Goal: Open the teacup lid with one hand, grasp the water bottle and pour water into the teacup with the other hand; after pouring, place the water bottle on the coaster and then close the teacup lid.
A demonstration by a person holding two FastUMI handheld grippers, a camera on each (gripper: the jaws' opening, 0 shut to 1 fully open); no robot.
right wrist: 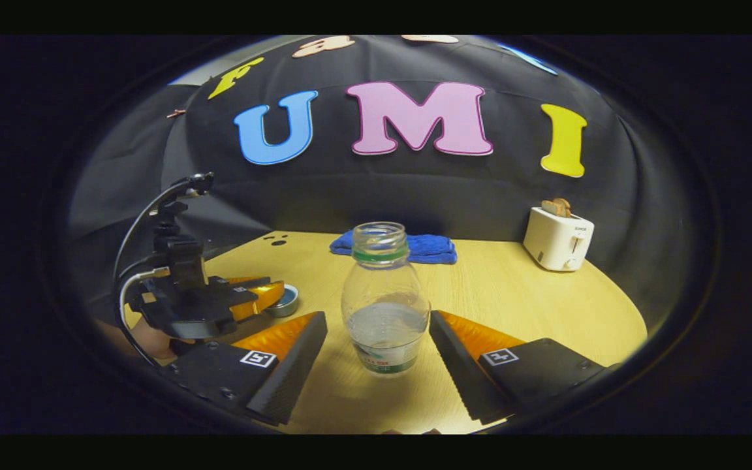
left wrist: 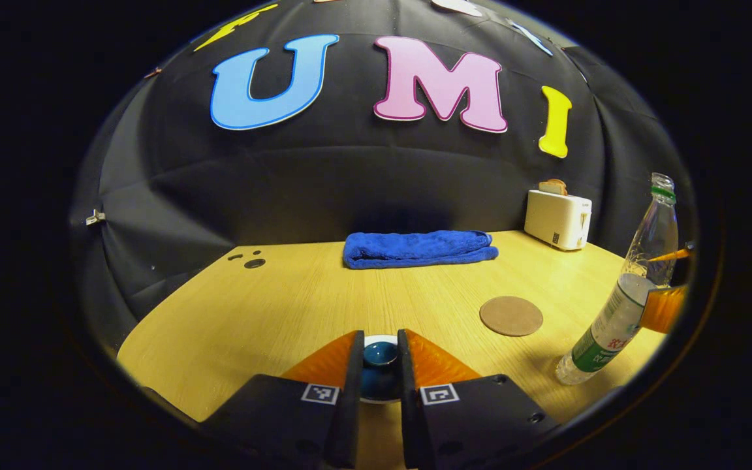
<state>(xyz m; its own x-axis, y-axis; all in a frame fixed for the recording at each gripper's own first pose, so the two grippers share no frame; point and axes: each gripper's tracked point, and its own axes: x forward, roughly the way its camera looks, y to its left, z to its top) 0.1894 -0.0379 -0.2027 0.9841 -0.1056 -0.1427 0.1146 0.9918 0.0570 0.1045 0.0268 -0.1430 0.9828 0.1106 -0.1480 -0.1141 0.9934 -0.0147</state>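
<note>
**Lid held, bottle waiting between open jaws**

The bench (left wrist: 271,307) is wide, made of pale wood, and carries everything. At its far edge a folded blue towel (left wrist: 419,249) lies flat, and a white toaster (left wrist: 557,219) with bread in it stands in the far corner. These two sit well out of the way, so they do not seem to be part of the job.

The water bottle (right wrist: 384,301) stands upright on the bench with no cap on, so it is ready to pour. It has only a little water at the bottom. The right gripper (right wrist: 376,356) has its jaws spread wide, one on each side of the bottle, not touching it. I think it is placed like this so it can close and grab the bottle next.

The brown round coaster (left wrist: 510,316) lies flat on bare bench, near the bottle. It waits there as the spot for the bottle after pouring.

The left gripper (left wrist: 379,365) has its jaws pulled in narrow around the blue teacup lid (left wrist: 380,353), with its small knob between them. They seem to hold it, likely to lift it off. The white teacup (left wrist: 380,340) peeks out as a pale rim around the lid, close to the near edge of the bench. In the right gripper view, I cannot tell if the lid is already lifted clear of the cup.
</note>
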